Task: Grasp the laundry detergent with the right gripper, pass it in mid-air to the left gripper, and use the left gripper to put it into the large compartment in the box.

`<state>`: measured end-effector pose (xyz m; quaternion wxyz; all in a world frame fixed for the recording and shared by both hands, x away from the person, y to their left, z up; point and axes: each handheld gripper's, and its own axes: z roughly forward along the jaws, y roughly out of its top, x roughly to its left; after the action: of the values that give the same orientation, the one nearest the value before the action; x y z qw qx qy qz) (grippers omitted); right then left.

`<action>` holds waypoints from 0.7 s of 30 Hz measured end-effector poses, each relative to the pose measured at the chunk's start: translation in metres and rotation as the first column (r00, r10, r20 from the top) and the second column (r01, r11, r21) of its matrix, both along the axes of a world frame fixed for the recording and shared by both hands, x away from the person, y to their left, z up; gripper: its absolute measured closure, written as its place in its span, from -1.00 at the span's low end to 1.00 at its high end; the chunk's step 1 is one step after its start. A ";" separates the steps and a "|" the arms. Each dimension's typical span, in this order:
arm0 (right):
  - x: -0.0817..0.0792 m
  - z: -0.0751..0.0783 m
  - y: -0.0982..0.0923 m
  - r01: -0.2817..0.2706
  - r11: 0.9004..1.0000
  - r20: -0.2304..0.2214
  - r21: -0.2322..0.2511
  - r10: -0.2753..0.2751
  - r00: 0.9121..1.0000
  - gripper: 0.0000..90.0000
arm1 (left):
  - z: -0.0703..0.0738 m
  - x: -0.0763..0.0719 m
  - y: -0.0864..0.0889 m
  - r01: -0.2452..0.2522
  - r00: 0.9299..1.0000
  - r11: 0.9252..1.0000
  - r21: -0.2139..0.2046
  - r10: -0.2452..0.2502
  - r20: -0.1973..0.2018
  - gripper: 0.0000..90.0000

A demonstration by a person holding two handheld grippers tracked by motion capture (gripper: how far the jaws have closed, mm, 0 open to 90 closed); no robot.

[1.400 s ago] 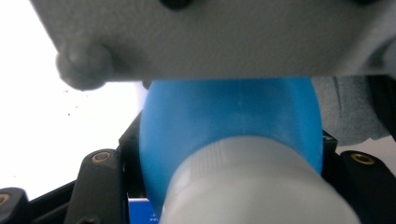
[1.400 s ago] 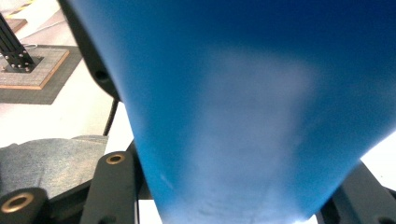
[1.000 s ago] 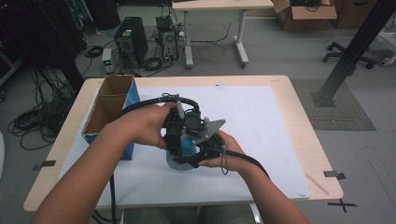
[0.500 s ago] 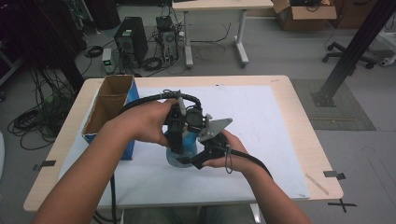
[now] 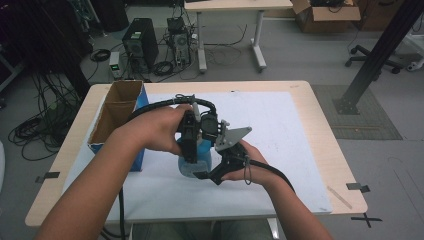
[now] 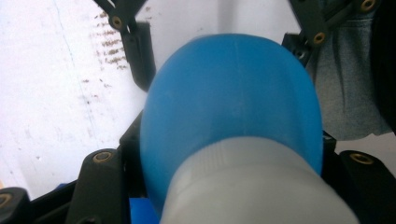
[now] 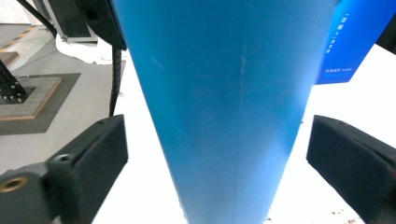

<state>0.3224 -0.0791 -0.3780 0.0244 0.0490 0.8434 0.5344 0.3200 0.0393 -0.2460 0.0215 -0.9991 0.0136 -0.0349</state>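
Observation:
A blue bottle (image 5: 198, 156) with a white cap (image 6: 252, 186) stands tilted over the white sheet. My left gripper (image 5: 191, 150) comes down from above and is shut on the bottle near its cap, one pad pressing each side (image 6: 229, 154). My right gripper (image 5: 201, 173) reaches in low from the right. Its jaws have just been opening, and they now stand apart on either side of the bottle's body (image 7: 224, 116) with a gap at each pad. The far ends of the right gripper's fingers (image 6: 140, 51) show beyond the bottle in the left gripper view.
An open cardboard box with a blue side (image 5: 117, 112) stands at the table's left, close to my left forearm. A white sheet (image 5: 285, 130) covers most of the wooden table (image 5: 325, 125). Computers, cables and a second table stand on the floor beyond.
The right hand and its gripper have shifted only slightly beside the bottle. The left hand and the bottle have stayed where they were.

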 end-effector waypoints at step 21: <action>0.014 0.019 -0.061 0.012 0.998 0.037 -0.063 -0.009 0.999 -0.99 | 0.009 0.018 0.000 -0.222 0.974 0.975 0.030 0.223 -0.031 -0.14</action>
<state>0.3366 -0.1401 -0.3588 0.0441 0.0429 0.8591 0.5080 0.3376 0.0393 -0.2373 0.0379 -0.9944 -0.0974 -0.0151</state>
